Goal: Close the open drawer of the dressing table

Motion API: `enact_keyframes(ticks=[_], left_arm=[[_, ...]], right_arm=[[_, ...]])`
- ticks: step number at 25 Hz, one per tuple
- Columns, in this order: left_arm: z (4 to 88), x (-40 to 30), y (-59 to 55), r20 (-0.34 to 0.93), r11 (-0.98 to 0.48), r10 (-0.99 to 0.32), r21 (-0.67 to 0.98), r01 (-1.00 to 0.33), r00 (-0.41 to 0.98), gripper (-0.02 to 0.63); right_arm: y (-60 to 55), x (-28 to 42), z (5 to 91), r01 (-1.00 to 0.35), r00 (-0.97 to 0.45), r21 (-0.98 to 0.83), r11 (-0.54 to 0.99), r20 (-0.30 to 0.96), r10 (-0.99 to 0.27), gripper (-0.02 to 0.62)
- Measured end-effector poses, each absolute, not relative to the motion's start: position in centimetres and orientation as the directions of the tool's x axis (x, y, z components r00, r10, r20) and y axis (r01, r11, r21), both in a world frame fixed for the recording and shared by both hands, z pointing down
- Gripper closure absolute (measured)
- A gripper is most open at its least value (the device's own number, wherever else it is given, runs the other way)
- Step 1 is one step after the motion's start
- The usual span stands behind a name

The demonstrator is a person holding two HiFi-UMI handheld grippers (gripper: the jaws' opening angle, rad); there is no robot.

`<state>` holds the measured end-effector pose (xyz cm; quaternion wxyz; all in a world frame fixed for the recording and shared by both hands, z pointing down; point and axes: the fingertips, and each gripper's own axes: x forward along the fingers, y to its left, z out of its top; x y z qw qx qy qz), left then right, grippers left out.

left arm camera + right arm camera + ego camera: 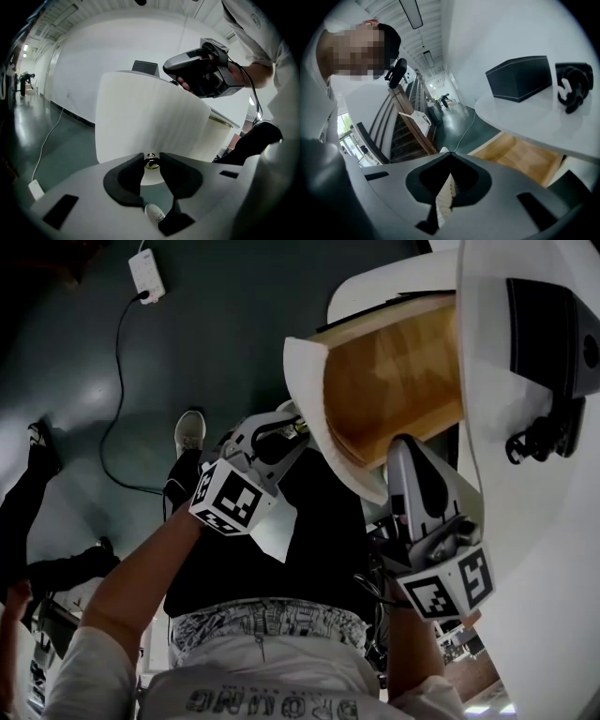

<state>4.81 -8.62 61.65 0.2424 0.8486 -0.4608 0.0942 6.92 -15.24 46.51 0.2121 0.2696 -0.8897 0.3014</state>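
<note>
The dressing table's drawer [394,381] stands pulled out, showing its wooden inside. Its curved, ribbed white front [150,117] carries a small brass knob [151,161]. My left gripper [292,426] is at that front, and its dark fingertips [137,164] sit against either side of the knob. My right gripper [405,448] hangs beside the drawer's near side, under the white tabletop [534,540]. In the right gripper view its jaws meet at the tips [449,155] with nothing held, and the wooden drawer [525,152] lies ahead to the right.
A black box [520,77] and a black strapped object [574,86] rest on the tabletop [520,119]. A power strip [146,276] with its cable lies on the dark floor. My shoe [190,432] is below the drawer. Another person's legs [37,460] are at the left.
</note>
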Motion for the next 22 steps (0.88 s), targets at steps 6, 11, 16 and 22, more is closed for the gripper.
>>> enact_keyframes(ticks=[6, 11, 16, 22], left_arm=[[61.5, 5.8, -10.5, 0.387, -0.489, -0.716, 0.316, -0.813, 0.581, 0.489], [61.5, 7.3, -13.2, 0.371, -0.518, -0.703, 0.317, -0.795, 0.606, 0.489], [61.3, 8.7, -16.1, 0.341, -0.563, -0.685, 0.313, -0.765, 0.644, 0.489], [61.1, 10.2, -19.2, 0.3, -0.602, -0.675, 0.303, -0.738, 0.674, 0.489]], right_arm=[[-15.9, 7.7, 45.5, -0.621, -0.761, -0.414, 0.666, 0.525, -0.383, 0.588], [-16.7, 9.1, 44.7, -0.648, -0.744, -0.4, 0.648, 0.514, -0.427, 0.588], [-17.2, 10.4, 44.6, -0.685, -0.718, -0.388, 0.617, 0.504, -0.48, 0.588], [-17.3, 12.3, 45.5, -0.729, -0.681, -0.381, 0.569, 0.493, -0.541, 0.588]])
